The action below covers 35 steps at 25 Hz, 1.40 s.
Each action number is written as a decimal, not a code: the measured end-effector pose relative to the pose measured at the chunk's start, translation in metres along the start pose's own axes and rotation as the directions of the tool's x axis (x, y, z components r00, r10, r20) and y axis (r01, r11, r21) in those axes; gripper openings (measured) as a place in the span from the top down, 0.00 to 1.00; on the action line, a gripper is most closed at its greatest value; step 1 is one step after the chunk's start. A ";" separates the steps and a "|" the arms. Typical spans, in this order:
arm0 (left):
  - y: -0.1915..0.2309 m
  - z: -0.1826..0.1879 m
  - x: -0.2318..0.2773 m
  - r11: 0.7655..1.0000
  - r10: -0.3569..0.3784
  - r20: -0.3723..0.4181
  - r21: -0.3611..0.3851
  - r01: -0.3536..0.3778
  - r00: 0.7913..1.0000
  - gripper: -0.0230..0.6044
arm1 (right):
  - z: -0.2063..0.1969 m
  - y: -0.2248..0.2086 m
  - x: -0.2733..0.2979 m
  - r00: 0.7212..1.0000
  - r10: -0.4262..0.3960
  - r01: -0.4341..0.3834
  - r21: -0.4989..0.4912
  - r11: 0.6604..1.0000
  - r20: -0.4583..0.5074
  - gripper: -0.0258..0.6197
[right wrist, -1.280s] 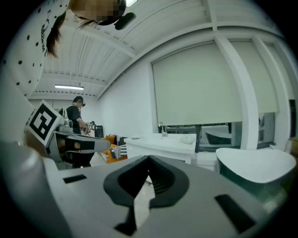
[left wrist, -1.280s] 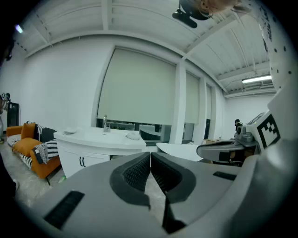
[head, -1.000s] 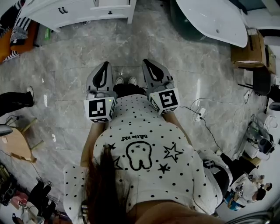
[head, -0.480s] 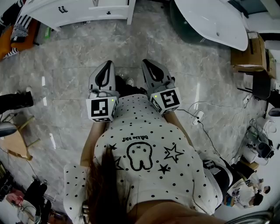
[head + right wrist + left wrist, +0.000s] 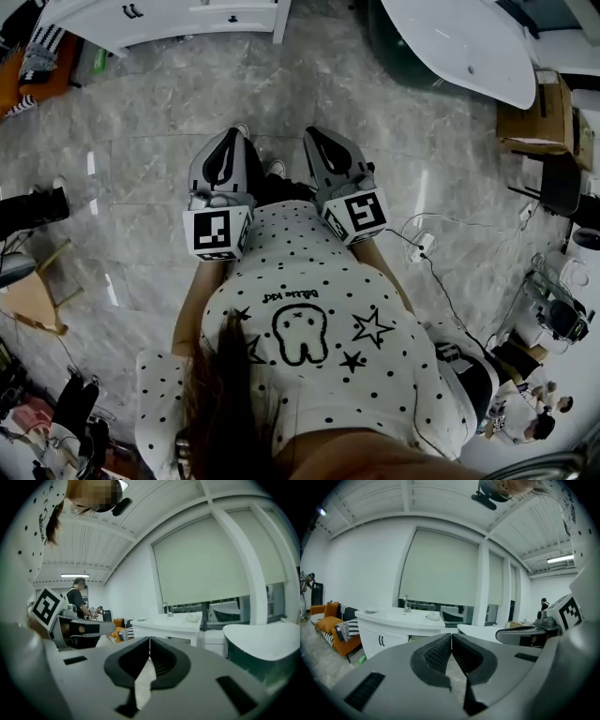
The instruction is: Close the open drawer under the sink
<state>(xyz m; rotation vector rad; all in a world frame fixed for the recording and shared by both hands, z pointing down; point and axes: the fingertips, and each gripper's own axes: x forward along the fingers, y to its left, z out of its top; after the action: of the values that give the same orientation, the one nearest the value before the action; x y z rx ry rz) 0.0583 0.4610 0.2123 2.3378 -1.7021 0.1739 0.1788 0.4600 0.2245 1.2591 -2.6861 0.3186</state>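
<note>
The white sink cabinet (image 5: pixel 169 21) stands at the top left of the head view, well ahead of both grippers, with dark handles on its front. The left gripper view shows its basin top and faucet (image 5: pixel 407 603) above two cabinet doors (image 5: pixel 377 641). I cannot tell from here which drawer stands open. My left gripper (image 5: pixel 232 136) and right gripper (image 5: pixel 315 134) are held side by side at waist height, pointing toward the cabinet. Both are shut with nothing between the jaws: the left gripper (image 5: pixel 451 637) and the right gripper (image 5: pixel 150 641) each show their pads meeting.
A white bathtub (image 5: pixel 459 37) lies at the top right. Cardboard boxes (image 5: pixel 539 117), cables with a power strip (image 5: pixel 419 246) and equipment stand at the right. An orange sofa (image 5: pixel 328 620) is left of the cabinet. A person (image 5: pixel 76 597) stands behind at the left. Grey marble floor (image 5: pixel 141 141) lies between.
The cabinet has slid toward the top edge of the head view as the person steps across the floor. The left gripper shifted slightly forward. Both grippers stay shut.
</note>
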 end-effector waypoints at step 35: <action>0.204 0.057 0.143 0.999 -0.041 -0.030 0.015 0.041 0.999 0.95 | 0.045 -0.036 0.210 0.983 -0.182 0.183 0.058 0.981 -0.017 0.94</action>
<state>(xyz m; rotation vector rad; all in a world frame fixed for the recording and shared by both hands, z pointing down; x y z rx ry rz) -0.0932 0.2555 0.2165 2.3669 -1.6435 0.2142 0.0709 0.2706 0.2341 1.5030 -2.5446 0.3823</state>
